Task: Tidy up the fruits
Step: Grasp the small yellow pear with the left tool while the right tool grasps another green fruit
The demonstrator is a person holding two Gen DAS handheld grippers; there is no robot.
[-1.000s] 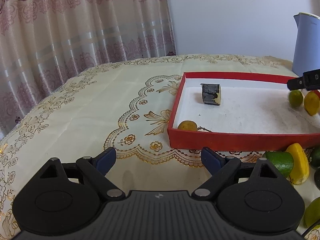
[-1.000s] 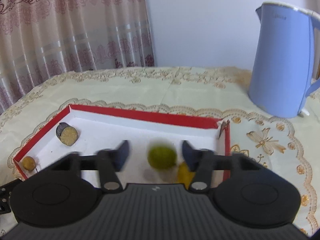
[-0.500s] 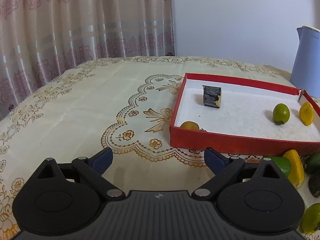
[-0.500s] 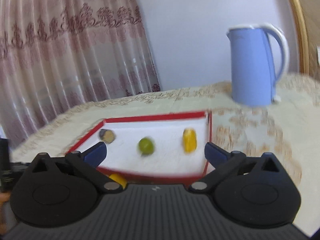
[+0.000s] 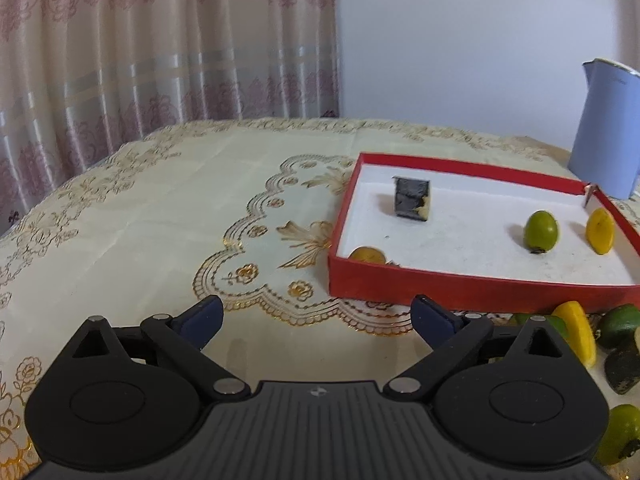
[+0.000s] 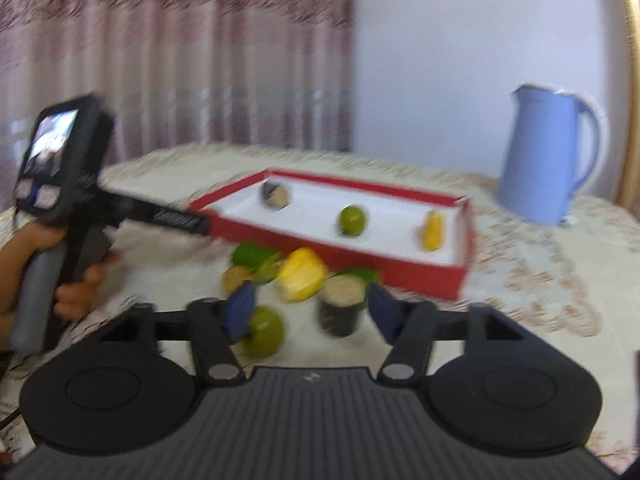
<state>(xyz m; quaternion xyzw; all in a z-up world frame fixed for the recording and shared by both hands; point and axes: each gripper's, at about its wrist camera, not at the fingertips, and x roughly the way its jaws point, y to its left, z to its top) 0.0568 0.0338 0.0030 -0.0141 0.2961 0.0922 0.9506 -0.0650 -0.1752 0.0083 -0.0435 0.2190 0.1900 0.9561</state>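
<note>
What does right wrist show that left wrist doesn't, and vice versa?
Right wrist only: the person's hand gripping the left gripper's handle, its small screen, and the right gripper, jaws closing with nothing pressed between them yet.

Left wrist only: the left gripper wide open over bare tablecloth, and the small orange fruit in the box's near corner.

Both: red box, green fruit and yellow piece inside, blue kettle, loose fruit pile.
</note>
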